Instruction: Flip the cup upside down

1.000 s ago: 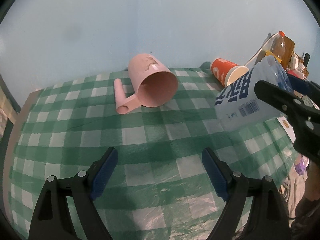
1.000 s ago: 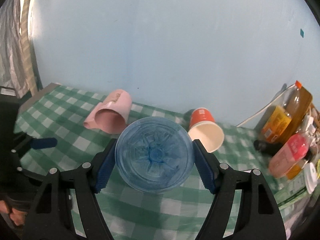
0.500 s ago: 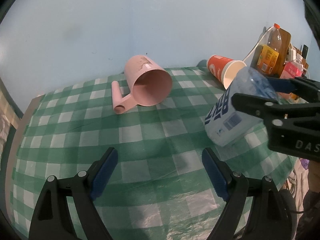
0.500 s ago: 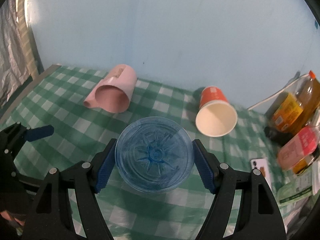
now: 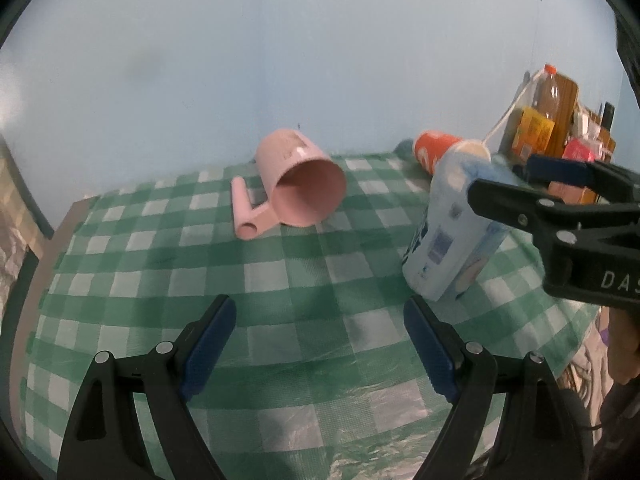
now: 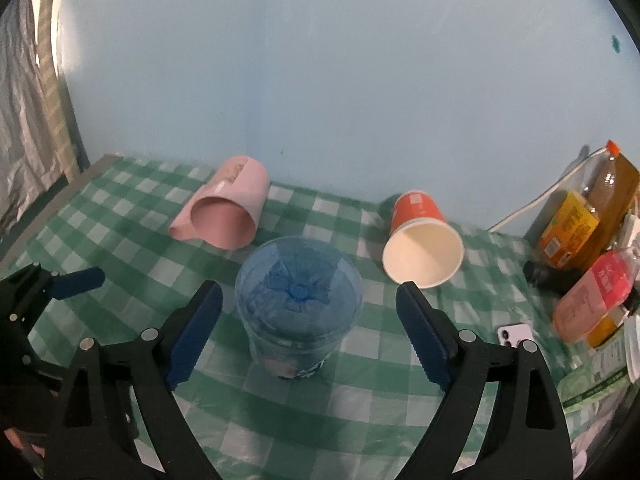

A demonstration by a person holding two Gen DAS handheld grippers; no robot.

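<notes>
A clear blue plastic cup [image 6: 298,304] stands upside down on the green checked tablecloth [image 6: 360,376], its base facing up. My right gripper [image 6: 308,320] is open, its fingers apart on either side of the cup without touching it. In the left wrist view the same cup [image 5: 448,240] stands at the right, with the right gripper's fingers [image 5: 516,200] around its top. My left gripper [image 5: 320,344] is open and empty, low over the cloth at the near left.
A pink mug [image 6: 228,208] lies on its side at the back left. An orange paper cup [image 6: 420,240] lies on its side at the back right. Bottles [image 6: 600,216] and a phone [image 6: 516,336] crowd the right edge. A blue wall stands behind the table.
The right gripper lowered the blue cup onto the cloth upside down and opened its fingers, letting go of it. The left gripper stayed open and shifted only slightly.
</notes>
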